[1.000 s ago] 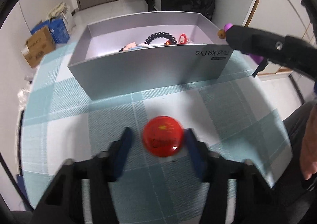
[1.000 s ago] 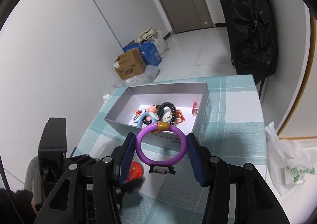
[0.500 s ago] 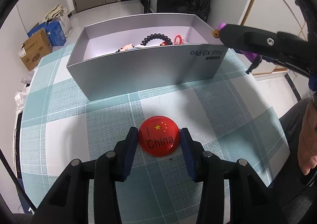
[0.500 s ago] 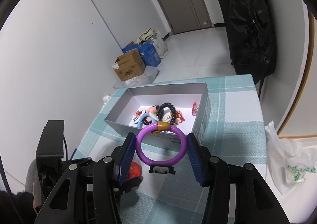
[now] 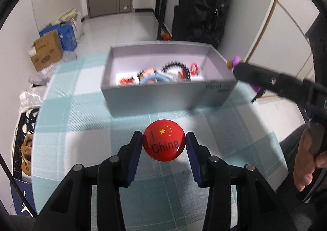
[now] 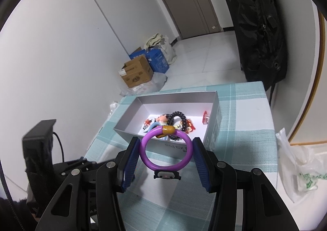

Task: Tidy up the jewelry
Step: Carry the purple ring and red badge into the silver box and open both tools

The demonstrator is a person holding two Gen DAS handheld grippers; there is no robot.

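Observation:
My left gripper (image 5: 164,143) is shut on a round red "China" badge (image 5: 164,142) and holds it above the checked tablecloth, short of the grey box (image 5: 167,96). My right gripper (image 6: 166,150) is shut on a purple bangle (image 6: 166,150) with an orange bead, held in the air near the box's right front corner (image 6: 212,139). The box holds a black bead bracelet (image 6: 178,119), a light blue ring, a small figure and red trinkets. The right gripper also shows at the right of the left wrist view (image 5: 265,81).
The teal checked tablecloth (image 5: 77,112) covers a small table. A white plastic bag (image 6: 300,161) hangs off its right side. Cardboard and blue boxes (image 6: 143,69) stand on the floor beyond. A black backpack (image 6: 259,26) leans against the far wall.
My left gripper has closed on the red badge and lifted it off the cloth, tilting the view up. My right gripper has kept hold of the purple bangle, nearly still.

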